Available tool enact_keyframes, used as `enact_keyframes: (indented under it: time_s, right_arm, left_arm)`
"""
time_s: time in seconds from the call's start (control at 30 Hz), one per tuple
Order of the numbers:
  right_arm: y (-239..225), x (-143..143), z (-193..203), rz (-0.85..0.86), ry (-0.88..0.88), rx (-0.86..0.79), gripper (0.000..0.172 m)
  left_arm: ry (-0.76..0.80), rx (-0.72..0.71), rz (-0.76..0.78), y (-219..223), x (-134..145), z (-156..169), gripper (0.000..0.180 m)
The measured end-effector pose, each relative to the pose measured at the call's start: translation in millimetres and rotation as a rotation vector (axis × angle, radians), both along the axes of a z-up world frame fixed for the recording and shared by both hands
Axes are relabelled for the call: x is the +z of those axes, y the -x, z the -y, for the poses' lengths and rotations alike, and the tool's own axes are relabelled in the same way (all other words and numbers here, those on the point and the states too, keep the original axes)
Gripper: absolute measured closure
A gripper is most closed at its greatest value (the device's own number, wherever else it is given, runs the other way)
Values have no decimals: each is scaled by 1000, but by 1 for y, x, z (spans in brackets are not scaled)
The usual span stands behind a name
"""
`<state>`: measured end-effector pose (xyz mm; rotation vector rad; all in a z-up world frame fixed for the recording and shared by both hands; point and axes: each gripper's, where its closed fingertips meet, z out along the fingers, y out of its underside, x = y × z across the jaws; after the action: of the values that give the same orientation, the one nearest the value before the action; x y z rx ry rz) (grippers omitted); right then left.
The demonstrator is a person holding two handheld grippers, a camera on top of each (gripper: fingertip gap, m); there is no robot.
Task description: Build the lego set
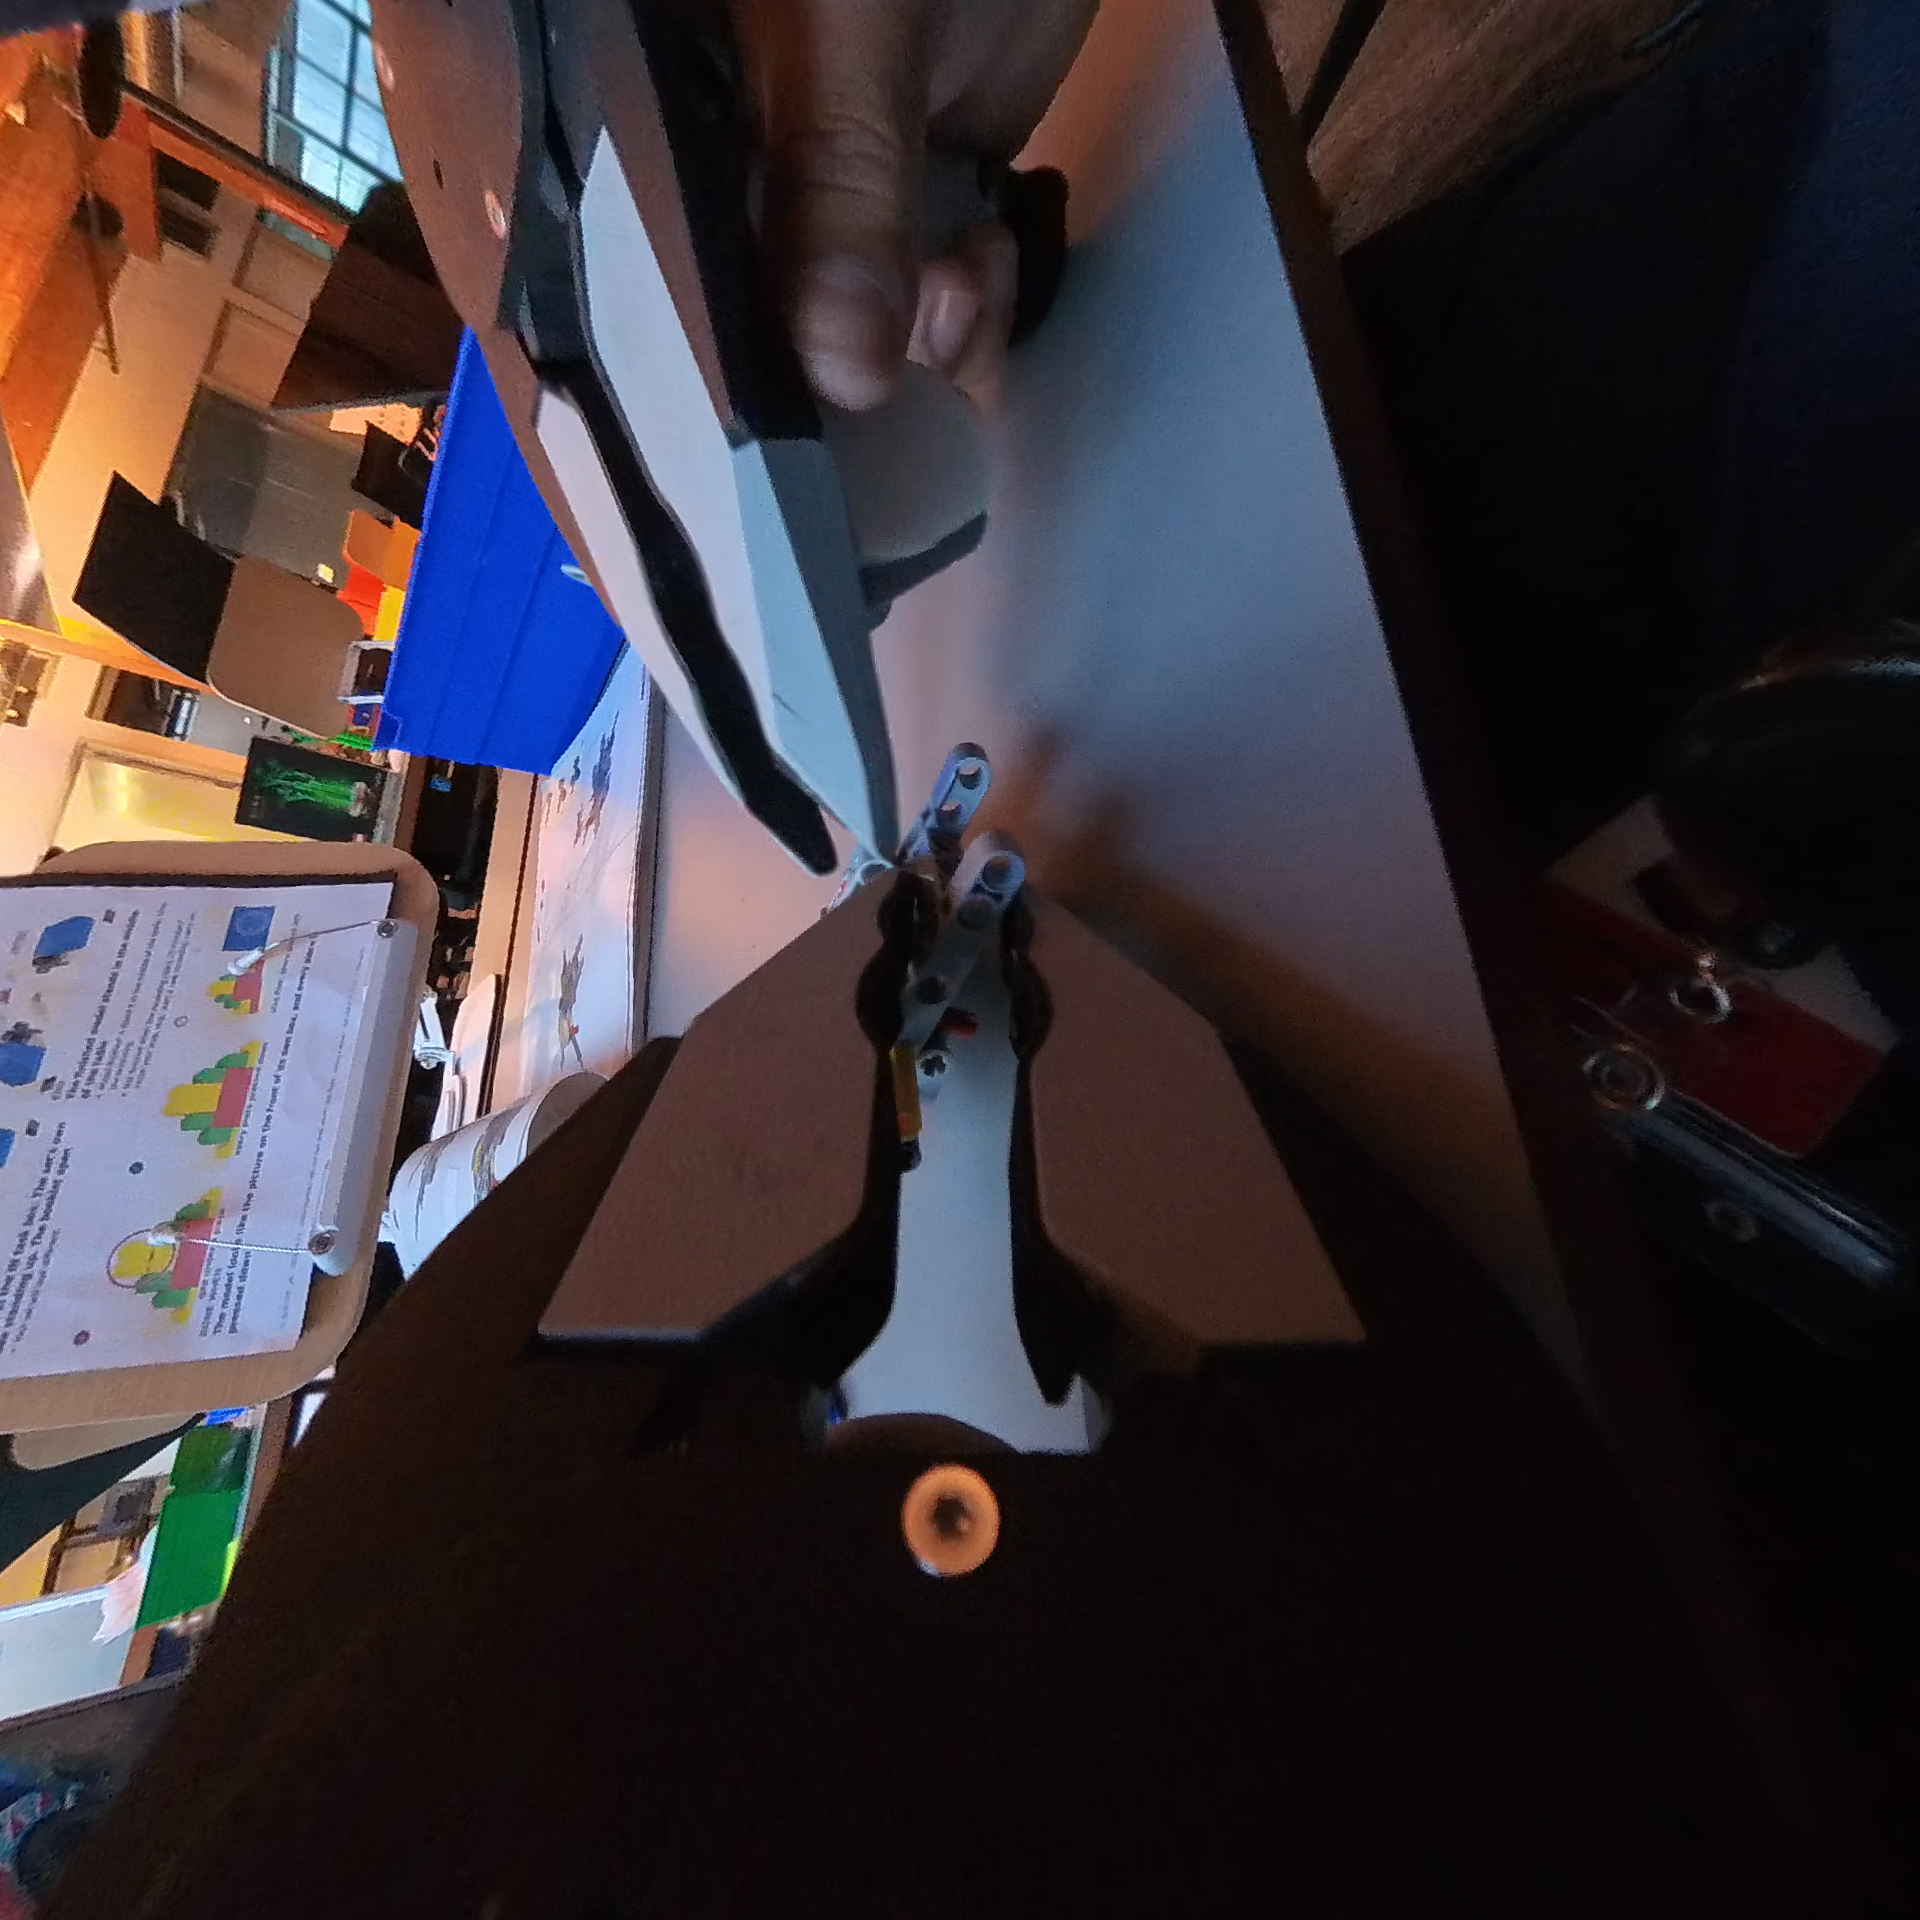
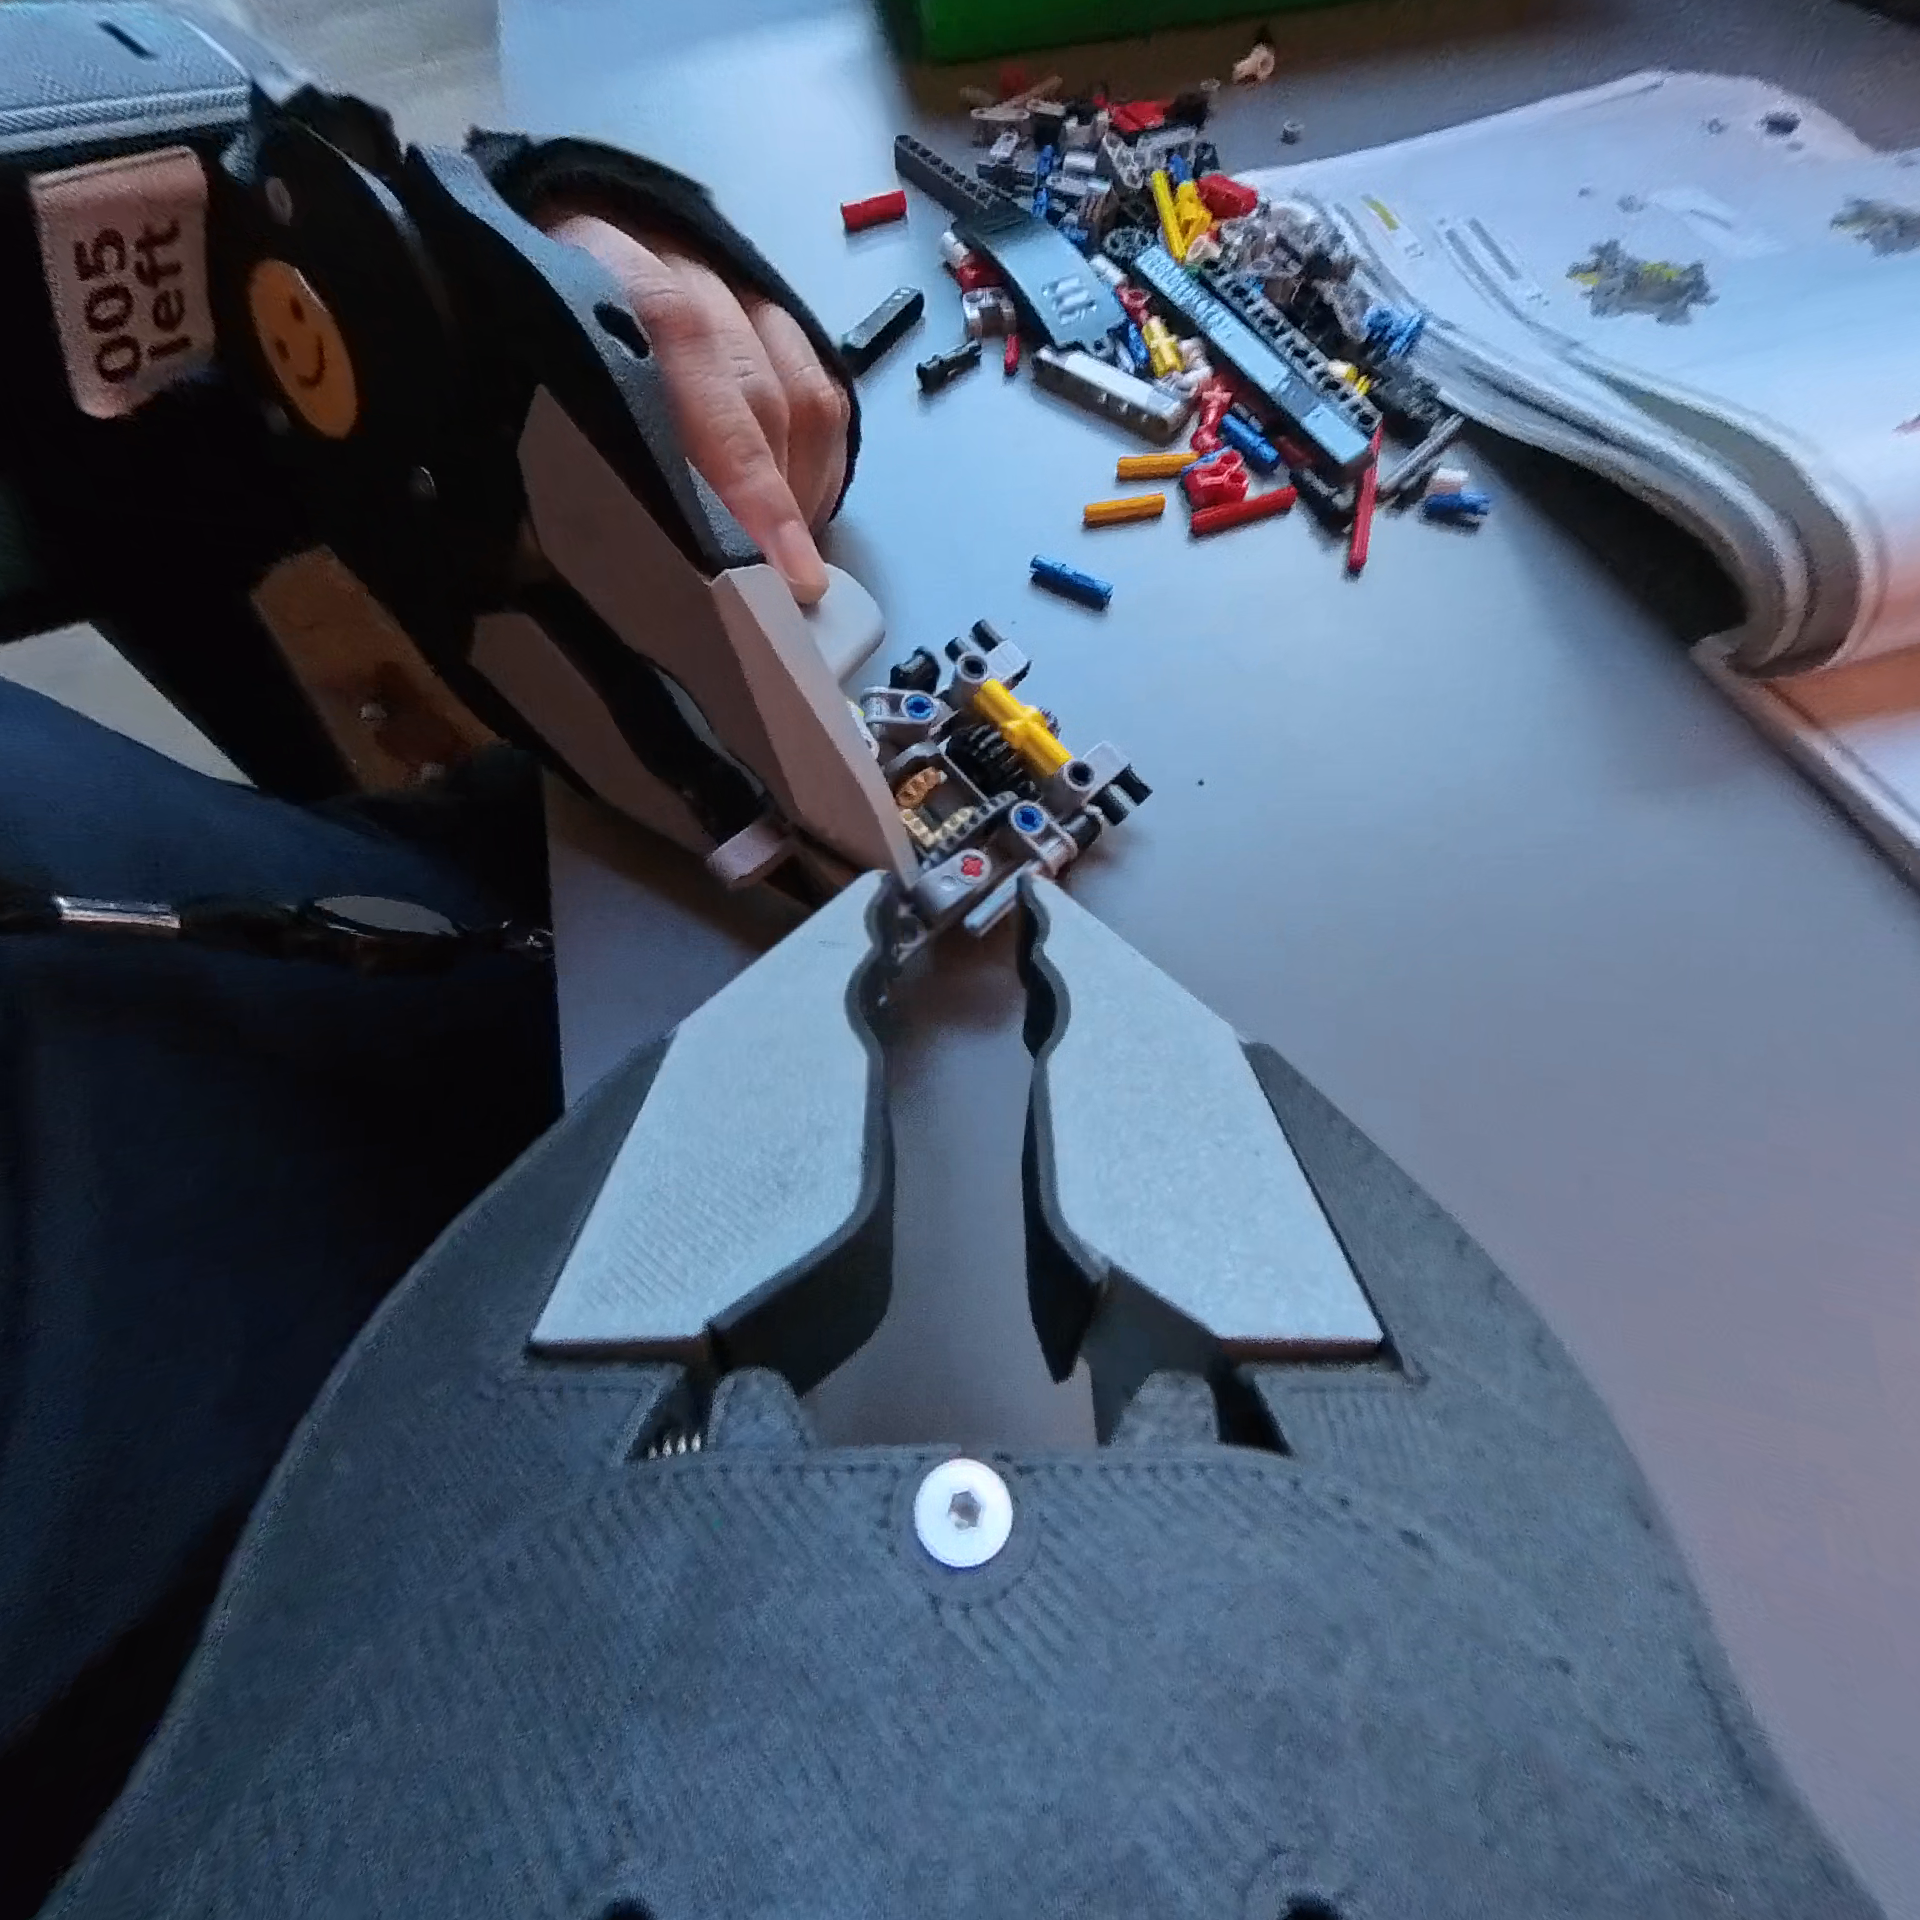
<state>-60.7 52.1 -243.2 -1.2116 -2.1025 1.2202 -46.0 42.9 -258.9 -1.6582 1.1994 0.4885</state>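
Observation:
A small grey building-toy assembly (image 2: 997,769) with black gears, a yellow connector and blue pins is tilted just above the grey table (image 2: 1455,935). My left gripper (image 1: 961,904) is shut on it. The assembly's grey holed beams (image 1: 951,966) run deep between its pads, and a yellow piece lies along one pad. In the right wrist view, a left gripper finger (image 2: 810,717) covers the assembly's left side. My right gripper (image 2: 956,894) is open. Its tips flank the assembly's near end; one fingertip (image 2: 883,914) touches it and the other stands just off. The right gripper also shows in the left wrist view (image 1: 854,847), coming in from above.
A pile of loose coloured pieces (image 2: 1195,291) lies behind the assembly, with an open instruction booklet (image 2: 1662,312) to its right and a green box (image 2: 1039,26) at the back. A blue bin (image 1: 488,582) and a clipped picture sheet (image 1: 177,1122) stand at the left. A hand (image 2: 748,416) grips the left gripper. The grippers are tip to tip, or close to it.

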Motion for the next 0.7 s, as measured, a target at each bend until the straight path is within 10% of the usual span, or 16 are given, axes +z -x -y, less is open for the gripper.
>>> enact_keyframes:
  time_s: [0.7]
  right_arm:
    - [-3, -20, -9, 143, -12, 13, 171]
  left_arm:
    - [-38, -16, -35, 0, 0, 1, 168]
